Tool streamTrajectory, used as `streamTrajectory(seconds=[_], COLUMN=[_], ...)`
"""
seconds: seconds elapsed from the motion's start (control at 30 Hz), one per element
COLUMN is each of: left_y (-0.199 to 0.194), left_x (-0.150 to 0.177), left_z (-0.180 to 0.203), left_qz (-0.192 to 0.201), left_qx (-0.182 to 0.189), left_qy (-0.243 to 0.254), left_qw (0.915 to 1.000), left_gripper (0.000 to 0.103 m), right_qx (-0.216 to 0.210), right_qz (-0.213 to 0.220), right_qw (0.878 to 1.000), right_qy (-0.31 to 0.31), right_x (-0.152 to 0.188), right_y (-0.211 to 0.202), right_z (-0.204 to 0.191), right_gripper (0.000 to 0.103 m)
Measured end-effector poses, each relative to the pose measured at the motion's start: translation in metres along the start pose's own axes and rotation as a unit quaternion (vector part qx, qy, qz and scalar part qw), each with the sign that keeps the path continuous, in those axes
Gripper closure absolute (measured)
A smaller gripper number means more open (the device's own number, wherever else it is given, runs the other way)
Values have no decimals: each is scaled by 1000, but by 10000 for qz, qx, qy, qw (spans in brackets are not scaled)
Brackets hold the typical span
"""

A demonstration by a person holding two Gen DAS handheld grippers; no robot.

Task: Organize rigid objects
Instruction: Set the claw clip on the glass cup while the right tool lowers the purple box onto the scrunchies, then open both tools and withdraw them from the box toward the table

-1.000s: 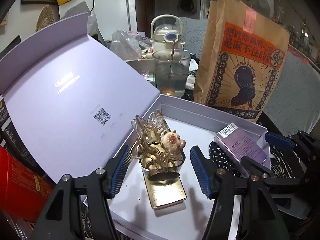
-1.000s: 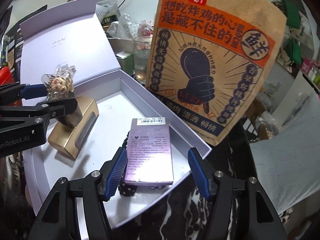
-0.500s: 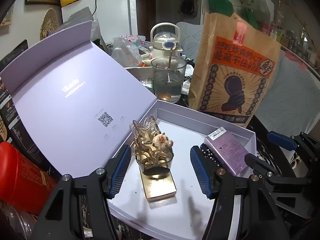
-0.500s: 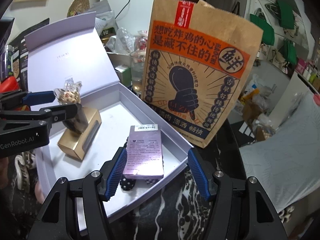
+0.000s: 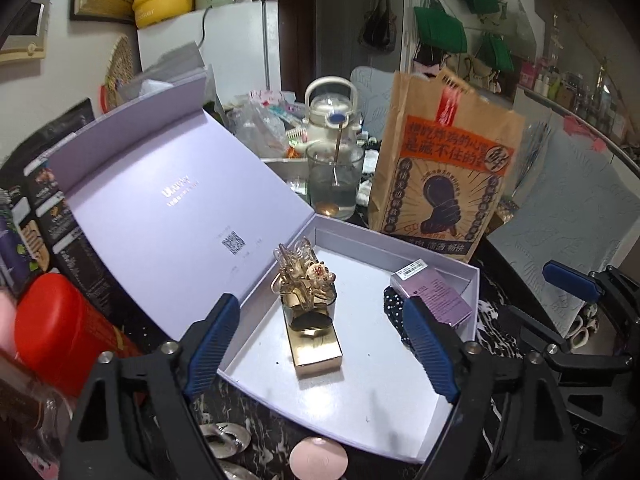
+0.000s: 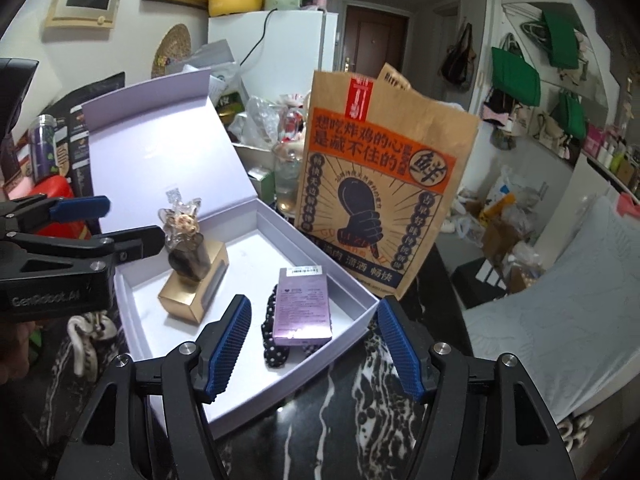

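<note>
Left tongs [image 5: 320, 354] hang empty, jaws opening wide w/ nothing between the pads. Right tongs [image 6: 312, 346] are also spread and empty; the purple packet [image 6: 304, 304] lies ahead of them, untouched.

Task items all sit in the lilac box [image 5: 460, 420]: a hair claw [image 5: 306, 280] perched on a gold box [image 5: 316, 350] straight ahead of the left tongs, and the purple packet resting on a dotted scrunchie [image 6: 276, 350] just ahead of the right tongs.

Risks: the claw looks top-heavy on the narrow gold box, so a nudge from either jaw, or a bump to the box wall, could likely tip it. The raised lid [image 5: 168, 208], just left of the left tongs, could get knocked. The paper bag [image 6: 384, 200] beyond the right tongs stands close to the box edge and may topple in.

Vs a sec ago: both tongs have pulled up and back, so contents look smaller and farther; left jaws now much wider; items haven't shifted.
</note>
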State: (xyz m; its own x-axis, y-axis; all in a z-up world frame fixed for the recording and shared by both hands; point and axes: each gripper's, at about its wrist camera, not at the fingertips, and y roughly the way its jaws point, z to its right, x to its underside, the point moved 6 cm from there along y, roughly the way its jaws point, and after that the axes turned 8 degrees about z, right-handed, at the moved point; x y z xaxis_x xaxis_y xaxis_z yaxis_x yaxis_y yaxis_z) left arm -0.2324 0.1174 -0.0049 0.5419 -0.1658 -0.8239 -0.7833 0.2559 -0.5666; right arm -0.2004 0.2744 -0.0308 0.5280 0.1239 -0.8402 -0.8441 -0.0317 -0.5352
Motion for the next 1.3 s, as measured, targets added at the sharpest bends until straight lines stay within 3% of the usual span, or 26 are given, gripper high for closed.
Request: streamTrajectory(seconds=[0.17,0.33,0.43,0.63,0.97,1.3], left_y=[-22,-45,-57,-84,-123,-130], left_x=[1,7,12,25,54,91], left_z=[-2,-6,-10,-21,-40,-55], left_qz=[107,221,261,291,314,176], left_qx=[-39,-136,-169,-285,-410,-555], left_qy=[-9,-11,-42,-72,-289,-361], left_qw=[9999,9997,9995,9991,9983,9977], left_gripper=[16,4,4,4,4,4], right_qx=[20,23,-10,-132,-501,-851], right_qz=[117,217,274,356,466,438], right_qw=[9999,9997,9996,9993,9977,9953], right_qy=[-47,-61,-56,-50,3,157], right_x=[-1,1,4,10,29,59], right_y=[-22,-42,-55,-77,-111,-125], right_z=[-3,-8,-13,-26,-52,-75], right_gripper=[33,29,22,19,19,19])
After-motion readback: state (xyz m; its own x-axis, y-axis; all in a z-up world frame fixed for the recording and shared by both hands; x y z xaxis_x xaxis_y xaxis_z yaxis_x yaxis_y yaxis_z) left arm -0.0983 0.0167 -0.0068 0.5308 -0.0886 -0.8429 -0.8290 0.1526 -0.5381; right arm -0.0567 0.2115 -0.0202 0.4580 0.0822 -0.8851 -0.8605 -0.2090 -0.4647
